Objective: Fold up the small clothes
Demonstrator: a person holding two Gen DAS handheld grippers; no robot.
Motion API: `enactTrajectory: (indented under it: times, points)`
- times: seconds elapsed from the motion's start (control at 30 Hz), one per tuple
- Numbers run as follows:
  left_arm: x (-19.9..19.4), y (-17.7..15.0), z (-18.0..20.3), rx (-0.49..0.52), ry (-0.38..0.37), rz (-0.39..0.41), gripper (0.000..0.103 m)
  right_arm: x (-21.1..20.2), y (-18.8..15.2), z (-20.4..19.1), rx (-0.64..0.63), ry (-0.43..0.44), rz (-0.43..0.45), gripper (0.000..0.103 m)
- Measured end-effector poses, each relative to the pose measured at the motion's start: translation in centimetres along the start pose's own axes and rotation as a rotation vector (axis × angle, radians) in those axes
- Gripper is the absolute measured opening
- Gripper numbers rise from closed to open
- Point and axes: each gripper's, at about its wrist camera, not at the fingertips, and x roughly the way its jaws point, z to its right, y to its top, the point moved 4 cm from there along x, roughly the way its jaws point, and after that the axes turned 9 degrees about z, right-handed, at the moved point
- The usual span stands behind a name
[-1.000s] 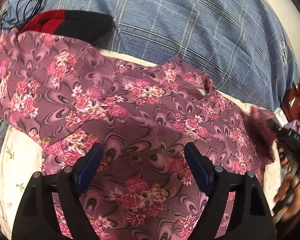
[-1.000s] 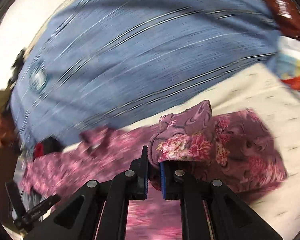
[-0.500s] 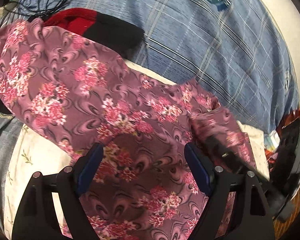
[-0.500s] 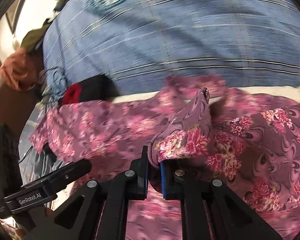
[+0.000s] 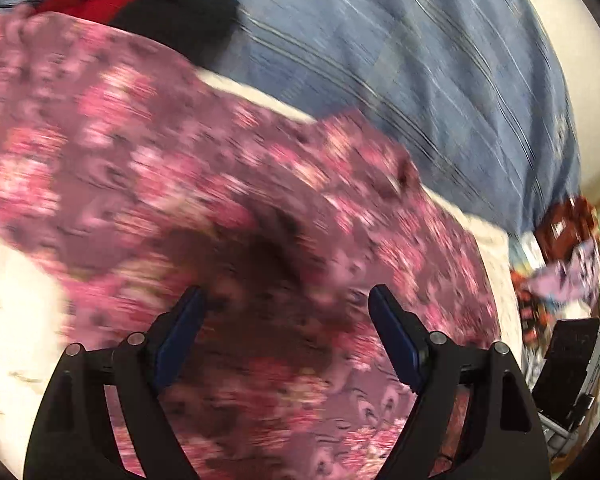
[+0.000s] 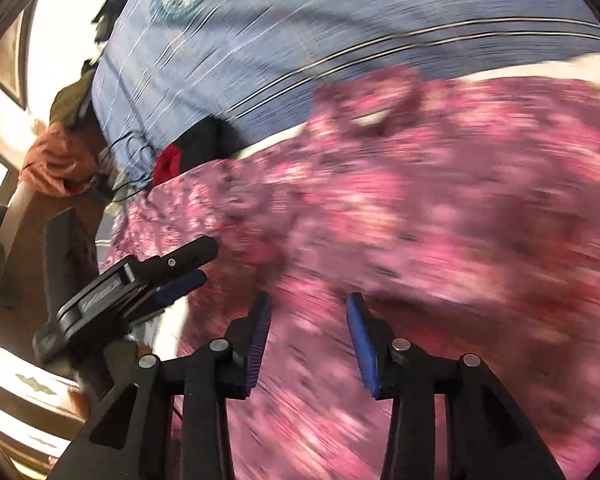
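Note:
A mauve garment with pink flowers [image 5: 228, 184] lies spread on the cream bedsheet [image 5: 16, 292], blurred by motion in both views. My left gripper [image 5: 286, 300] hovers just over it, open, nothing between its blue pads. In the right wrist view the same garment [image 6: 440, 208] fills the frame. My right gripper [image 6: 309, 304] is over it with its jaws opening; the cloth fold has left the pads and nothing sits between them. The left gripper [image 6: 188, 264] shows at the garment's left edge in that view.
A blue checked blanket [image 5: 400, 60] lies behind the garment, with a red and black cloth [image 5: 140, 4] at its near edge. Bright packets [image 5: 560, 248] sit at the right. An orange cloth [image 6: 56, 164] and dark cables [image 6: 128, 168] lie at the left bed edge.
The right gripper carried a fold of the garment leftward across it, then its jaws parted and the fold dropped out. The left gripper stayed open, shifting slightly over the garment.

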Motion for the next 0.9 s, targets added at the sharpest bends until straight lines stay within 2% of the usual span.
enactTrajectory:
  times: [0.07, 0.17, 0.2, 0.23, 0.27, 0.37, 0.5, 0.63, 0.7, 0.77, 0.83, 0.9]
  points:
    - [1.0, -0.5, 1.2, 0.025, 0.002, -0.017, 0.083, -2.8, -0.3, 2.7, 0.037, -0.034, 0.031, 0.042]
    - [1.8, -0.1, 2.0, 0.022, 0.031, 0.020, 0.081, -6.2, -0.4, 6.8, 0.133, -0.056, 0.083, 0.043]
    - [1.9, 0.3, 2.0, 0.012, 0.040, 0.043, 0.059, -6.8, -0.5, 7.8, 0.169, -0.059, 0.096, 0.044]
    - [2.0, 0.7, 2.1, 0.007, 0.048, 0.052, 0.014, -7.5, -0.6, 9.1, 0.215, -0.056, 0.109, 0.044]
    - [2.2, 1.1, 2.2, 0.012, 0.057, 0.033, 0.004, -8.0, -0.7, 9.9, 0.254, -0.054, 0.121, 0.044]
    - [0.6, 2.3, 1.6, -0.011, 0.076, 0.097, 0.005, -9.7, -1.0, 12.5, 0.356, -0.030, 0.169, 0.044]
    - [-1.9, 3.1, 0.5, -0.029, 0.098, 0.160, 0.005, -10.0, -0.9, 13.9, 0.461, 0.029, 0.211, 0.051]
    - [-2.1, 2.9, -0.3, -0.029, 0.111, 0.135, 0.005, -8.4, -0.1, 14.8, 0.561, 0.082, 0.240, 0.054]
    - [-1.6, 2.7, -0.7, -0.040, 0.118, 0.108, 0.005, -7.3, 0.2, 15.0, 0.617, 0.073, 0.251, 0.053]
    - [-1.4, 2.5, -1.1, -0.064, 0.108, 0.093, 0.005, -7.2, 0.7, 15.6, 0.647, 0.034, 0.298, 0.045]
    - [-1.1, 2.4, -1.4, -0.074, 0.106, 0.089, 0.005, -7.9, 1.7, 16.2, 0.641, 0.001, 0.359, 0.005]
    - [-0.3, 2.0, -1.7, -0.065, 0.123, 0.067, 0.007, -9.2, 2.4, 16.2, 0.594, -0.031, 0.424, 0.004]
